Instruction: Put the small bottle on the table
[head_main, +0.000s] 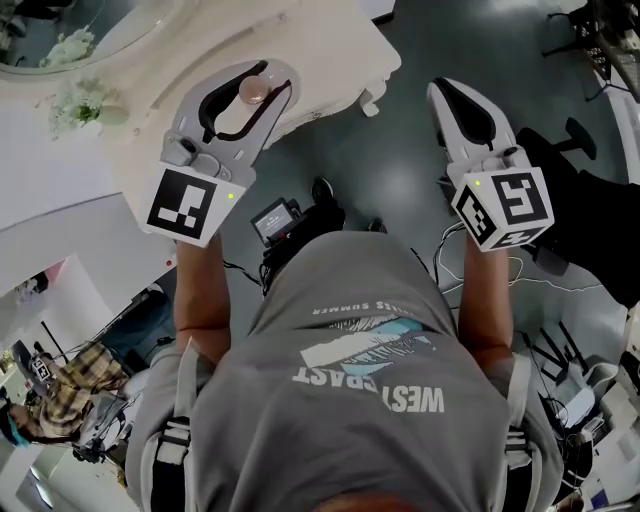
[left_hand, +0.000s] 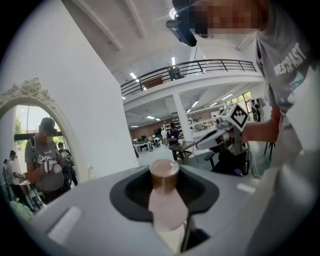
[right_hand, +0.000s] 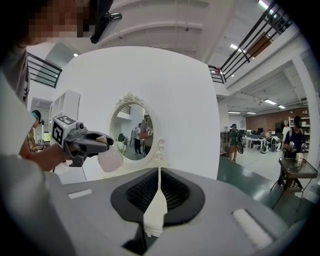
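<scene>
The small bottle (head_main: 252, 90) is pale pink with a brown cap (left_hand: 164, 169). My left gripper (head_main: 262, 76) is shut on it and holds it in the air over the edge of the white table (head_main: 335, 50), at the head view's upper left. The left gripper view shows the bottle's neck (left_hand: 167, 207) pinched between the jaws. My right gripper (head_main: 447, 92) hangs over the dark floor to the right, its pads (right_hand: 158, 197) pressed together with nothing between them. From the right gripper view, the left gripper (right_hand: 92, 141) and the bottle (right_hand: 110, 160) appear at the left.
An oval mirror (right_hand: 132, 135) with an ornate white frame stands on the table, with flowers (head_main: 85, 102) beside it. Cables and a small device (head_main: 275, 220) lie on the floor near the person's feet. A black chair (head_main: 578, 140) stands at the right.
</scene>
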